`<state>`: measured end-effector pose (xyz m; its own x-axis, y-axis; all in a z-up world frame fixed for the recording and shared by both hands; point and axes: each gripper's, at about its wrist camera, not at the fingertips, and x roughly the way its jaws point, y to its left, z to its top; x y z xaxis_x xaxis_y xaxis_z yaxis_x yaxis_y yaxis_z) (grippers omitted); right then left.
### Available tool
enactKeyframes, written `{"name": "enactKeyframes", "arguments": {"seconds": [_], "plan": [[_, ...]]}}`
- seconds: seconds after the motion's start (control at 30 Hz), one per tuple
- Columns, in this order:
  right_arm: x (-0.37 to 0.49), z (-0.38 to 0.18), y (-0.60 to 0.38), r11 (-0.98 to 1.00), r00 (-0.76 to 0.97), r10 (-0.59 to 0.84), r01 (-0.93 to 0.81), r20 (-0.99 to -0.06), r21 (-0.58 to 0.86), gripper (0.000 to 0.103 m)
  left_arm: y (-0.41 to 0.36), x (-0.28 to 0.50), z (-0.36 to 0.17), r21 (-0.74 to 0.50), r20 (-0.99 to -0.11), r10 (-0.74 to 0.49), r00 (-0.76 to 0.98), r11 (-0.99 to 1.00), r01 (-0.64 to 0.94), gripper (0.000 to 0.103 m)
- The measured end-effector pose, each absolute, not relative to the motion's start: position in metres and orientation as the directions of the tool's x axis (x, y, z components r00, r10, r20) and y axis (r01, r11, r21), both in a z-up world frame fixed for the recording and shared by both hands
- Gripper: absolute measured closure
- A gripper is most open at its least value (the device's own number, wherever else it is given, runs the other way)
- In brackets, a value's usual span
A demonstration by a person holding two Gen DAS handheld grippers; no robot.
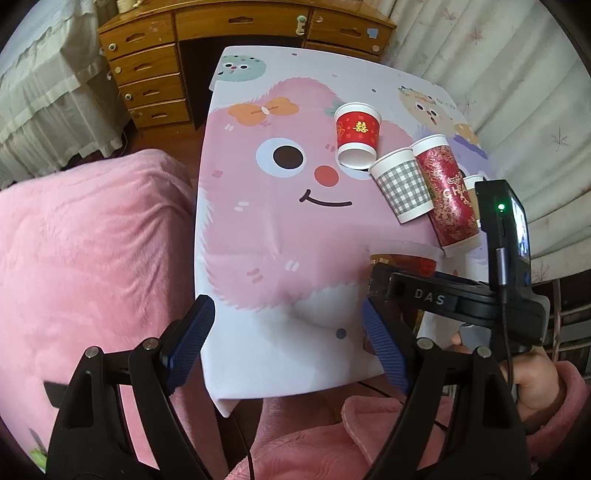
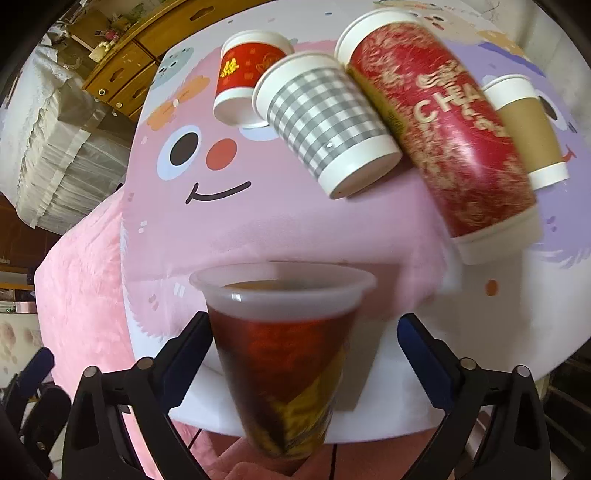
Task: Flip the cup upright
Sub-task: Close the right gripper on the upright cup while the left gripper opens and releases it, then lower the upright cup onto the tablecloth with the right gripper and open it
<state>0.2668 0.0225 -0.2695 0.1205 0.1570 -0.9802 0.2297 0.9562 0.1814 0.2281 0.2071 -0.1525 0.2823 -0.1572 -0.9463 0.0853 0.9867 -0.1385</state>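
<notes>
A translucent plastic cup with a red and yellow print stands mouth up at the near table edge, between the fingers of my right gripper. The jaws stand wide; the left pad is at the cup's wall, the right pad is apart from it. The cup's rim also shows in the left wrist view, behind the right gripper's body. My left gripper is open and empty over the table's near left edge.
Several paper cups stand upside down on the cartoon tablecloth: a short red one, a grey checked one, a tall red one and a brown one. A pink blanket lies left. A wooden desk stands behind.
</notes>
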Motion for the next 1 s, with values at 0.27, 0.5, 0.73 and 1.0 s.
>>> {"name": "enactKeyframes", "arguments": {"seconds": [0.27, 0.5, 0.73, 1.0], "plan": [[0.280, -0.282, 0.019, 0.925, 0.178, 0.216, 0.278, -0.960, 0.259, 0.027, 0.208, 0.246, -0.155, -0.111, -0.957, -0.143, 0.251, 0.984, 0.137, 0.023], [0.278, -0.258, 0.016, 0.944, 0.322, 0.191, 0.200, -0.927, 0.264, 0.028, 0.204, 0.251, -0.151, -0.098, -0.957, -0.137, 0.256, 0.982, 0.161, 0.023], [0.255, -0.217, 0.022, 0.975, 0.563, 0.174, 0.014, -0.808, 0.220, 0.028, 0.199, 0.248, -0.141, -0.108, -0.951, -0.146, 0.274, 0.983, 0.150, 0.023], [0.222, -0.190, 0.017, 0.994, 0.778, 0.108, -0.105, -0.618, 0.041, 0.027, 0.186, 0.240, -0.122, -0.072, -0.939, -0.115, 0.326, 0.988, 0.139, 0.023]]}}
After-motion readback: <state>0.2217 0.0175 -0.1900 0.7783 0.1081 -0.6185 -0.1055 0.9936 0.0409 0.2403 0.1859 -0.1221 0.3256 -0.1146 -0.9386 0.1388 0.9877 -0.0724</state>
